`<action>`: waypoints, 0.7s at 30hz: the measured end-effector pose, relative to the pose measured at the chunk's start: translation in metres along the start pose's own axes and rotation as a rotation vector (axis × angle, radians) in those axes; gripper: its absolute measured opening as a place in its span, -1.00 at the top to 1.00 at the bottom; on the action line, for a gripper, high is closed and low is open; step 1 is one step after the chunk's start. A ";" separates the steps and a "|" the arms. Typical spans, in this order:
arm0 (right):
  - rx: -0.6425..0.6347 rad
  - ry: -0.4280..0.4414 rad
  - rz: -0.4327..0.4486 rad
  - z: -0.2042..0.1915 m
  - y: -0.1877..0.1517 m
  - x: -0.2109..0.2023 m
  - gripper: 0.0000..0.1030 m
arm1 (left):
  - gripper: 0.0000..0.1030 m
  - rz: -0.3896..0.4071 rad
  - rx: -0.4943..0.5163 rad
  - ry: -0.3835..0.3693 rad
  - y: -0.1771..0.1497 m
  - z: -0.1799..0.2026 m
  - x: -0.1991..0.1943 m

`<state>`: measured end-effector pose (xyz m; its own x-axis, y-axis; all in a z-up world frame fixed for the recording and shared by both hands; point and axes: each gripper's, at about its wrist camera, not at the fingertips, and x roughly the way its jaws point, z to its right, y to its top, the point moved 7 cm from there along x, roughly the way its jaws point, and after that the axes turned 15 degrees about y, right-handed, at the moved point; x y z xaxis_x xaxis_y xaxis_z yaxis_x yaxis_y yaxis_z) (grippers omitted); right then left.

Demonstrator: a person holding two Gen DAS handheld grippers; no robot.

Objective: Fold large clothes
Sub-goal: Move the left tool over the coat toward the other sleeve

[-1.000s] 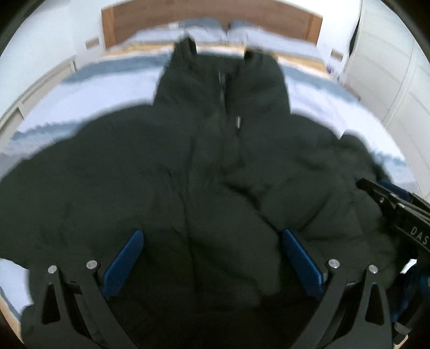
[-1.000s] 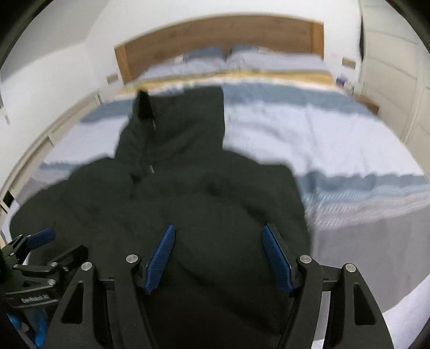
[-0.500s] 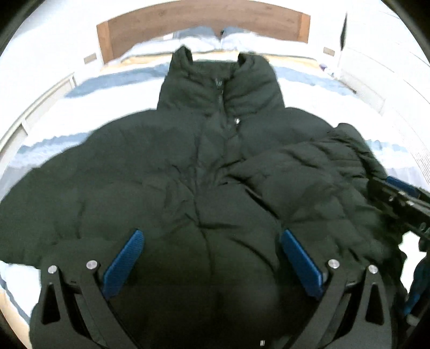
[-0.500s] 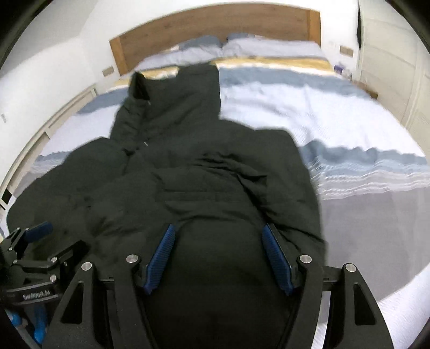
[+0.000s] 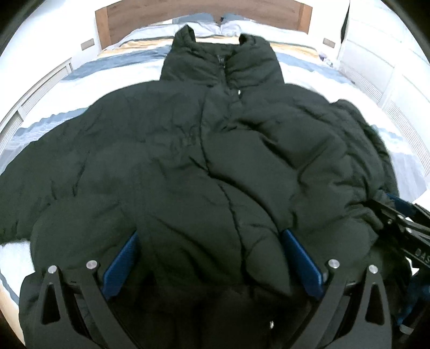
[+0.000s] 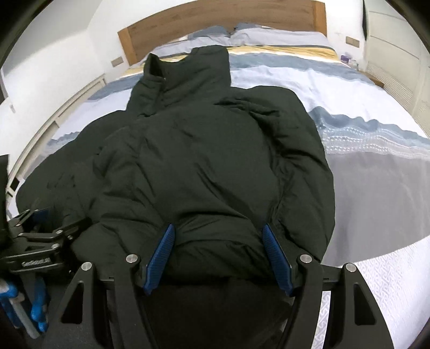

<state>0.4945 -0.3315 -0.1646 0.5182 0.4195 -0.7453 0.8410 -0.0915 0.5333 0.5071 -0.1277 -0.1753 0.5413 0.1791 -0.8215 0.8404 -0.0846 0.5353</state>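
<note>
Bed (image 6: 349,88) w/ striped duvet, wood headboard (image 6: 215,18) at top of frame. Dark puffer jacket (image 5: 201,161) spread across centre. Left claw (image 5: 212,257) and right claw (image 6: 219,257) both clamped on jacket's bulging hem.

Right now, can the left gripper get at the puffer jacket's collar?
Probably not without a long reach. The left gripper sits at the hem of the dark puffer jacket, jaws spread around bunched hem fabric. The collar lies at the far end, toward the wooden headboard. Nothing blocks the way; distance is the limit.
</note>
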 end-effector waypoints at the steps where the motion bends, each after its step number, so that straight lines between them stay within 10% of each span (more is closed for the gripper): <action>1: 0.009 -0.004 0.007 -0.002 0.000 -0.004 -0.30 | -1.00 0.009 -0.011 -0.003 0.000 -0.004 -0.005; 21: 0.021 0.005 0.072 -0.092 -0.090 -0.124 -0.30 | -1.00 0.084 -0.173 0.033 -0.110 -0.154 -0.147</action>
<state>0.3402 -0.2922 -0.0834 0.5766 0.4155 -0.7034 0.8048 -0.1407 0.5766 0.3311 0.0059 -0.0835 0.6061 0.2107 -0.7670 0.7736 0.0681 0.6300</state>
